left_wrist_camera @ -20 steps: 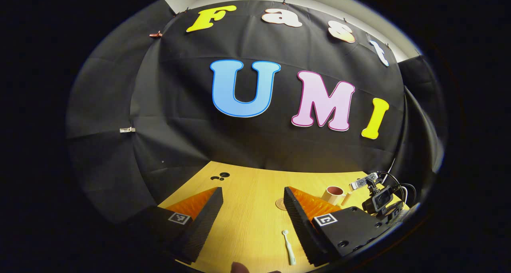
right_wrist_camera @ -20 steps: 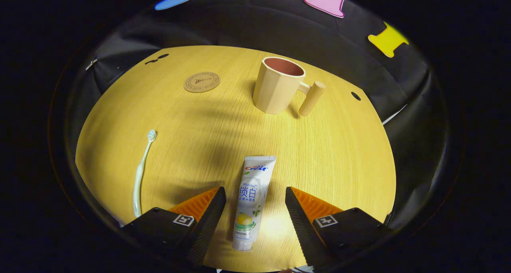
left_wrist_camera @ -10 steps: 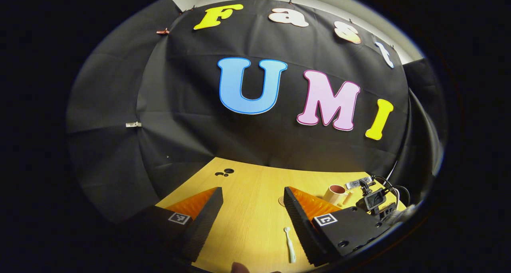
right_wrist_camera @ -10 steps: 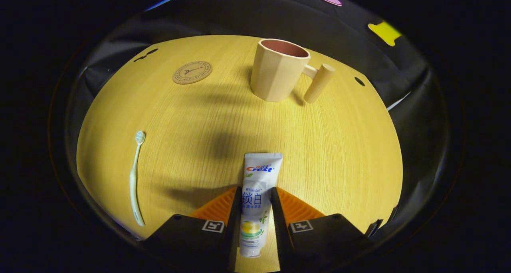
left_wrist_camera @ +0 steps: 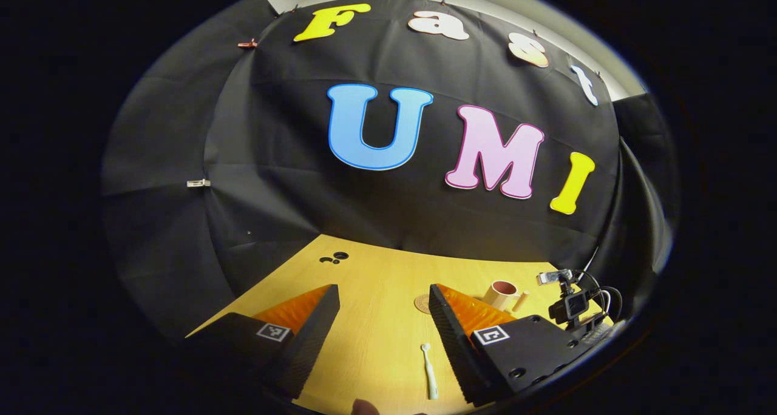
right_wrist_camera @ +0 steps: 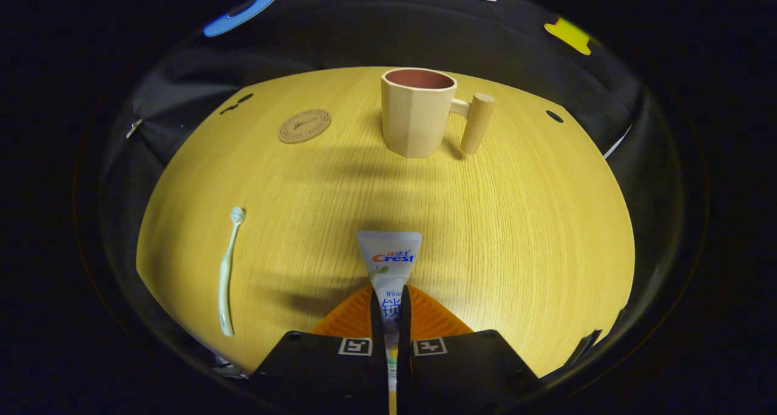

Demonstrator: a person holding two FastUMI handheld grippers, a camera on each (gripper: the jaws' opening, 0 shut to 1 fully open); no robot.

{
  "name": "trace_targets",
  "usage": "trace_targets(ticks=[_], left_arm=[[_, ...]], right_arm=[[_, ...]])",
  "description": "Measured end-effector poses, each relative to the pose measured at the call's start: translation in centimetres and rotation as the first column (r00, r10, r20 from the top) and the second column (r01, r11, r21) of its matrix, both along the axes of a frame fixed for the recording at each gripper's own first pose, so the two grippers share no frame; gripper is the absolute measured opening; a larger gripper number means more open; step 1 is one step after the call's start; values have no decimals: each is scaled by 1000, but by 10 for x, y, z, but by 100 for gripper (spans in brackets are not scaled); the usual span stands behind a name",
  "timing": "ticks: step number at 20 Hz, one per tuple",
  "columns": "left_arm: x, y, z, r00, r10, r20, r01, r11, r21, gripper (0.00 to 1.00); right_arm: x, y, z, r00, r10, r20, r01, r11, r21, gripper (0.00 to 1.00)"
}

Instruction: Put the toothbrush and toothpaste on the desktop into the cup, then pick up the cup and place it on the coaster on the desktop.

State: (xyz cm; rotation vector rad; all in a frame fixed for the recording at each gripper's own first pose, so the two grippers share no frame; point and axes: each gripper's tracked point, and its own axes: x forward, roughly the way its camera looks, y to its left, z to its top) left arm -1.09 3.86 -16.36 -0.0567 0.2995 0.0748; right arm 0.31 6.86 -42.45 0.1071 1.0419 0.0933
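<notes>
In the right gripper view my right gripper [right_wrist_camera: 388, 306] is shut on the white toothpaste tube [right_wrist_camera: 390, 257], whose flat end sticks forward over the table. Ahead stands the beige cup [right_wrist_camera: 417, 114] with a wooden peg handle on its right. The round cork coaster [right_wrist_camera: 304, 125] lies to the cup's left. The pale toothbrush [right_wrist_camera: 228, 269] lies at the near left. In the left gripper view my left gripper [left_wrist_camera: 382, 315] is open above the table, with the toothbrush [left_wrist_camera: 429, 371] just inside its right finger. The cup [left_wrist_camera: 501, 293], the coaster [left_wrist_camera: 422, 303] and the right gripper [left_wrist_camera: 573, 309] show farther right.
The wooden table [right_wrist_camera: 516, 221] has small dark holes at the far left [right_wrist_camera: 238, 102] and far right [right_wrist_camera: 554, 116]. Black cloth walls close in behind and beside it. A fingertip [left_wrist_camera: 364, 408] shows at the bottom of the left gripper view.
My right gripper has closed on the toothpaste tube, squeezing it flat, and has drawn back a little from the cup. The left gripper stays open and has shifted slightly.
</notes>
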Motion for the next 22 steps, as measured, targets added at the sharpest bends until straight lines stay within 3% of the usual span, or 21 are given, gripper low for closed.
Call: trace_targets(ticks=[1,6,13,14,16,22], left_arm=[[5,-12,-11,1000,-19,-24,19,1000,4,94],[16,-61,-89,983,-55,-177,69,995,75,93],[19,-85,-170,948,-57,-312,110,982,156,92],[20,-84,-181,944,-47,-327,105,981,162,92],[22,-82,-205,932,-25,-362,90,982,165,92],[11,-80,-261,871,16,-491,60,988,139,90]], right_arm=[[2,-5,15,998,4,57,-5,1000,20,10],[8,-32,81,969,23,245,-40,997,66,10],[-4,-74,103,965,24,262,-49,995,90,9],[-4,-82,101,965,23,260,-47,995,87,4],[-4,-95,98,966,29,256,-49,996,73,10],[-3,-119,91,967,41,251,-58,996,61,9]])
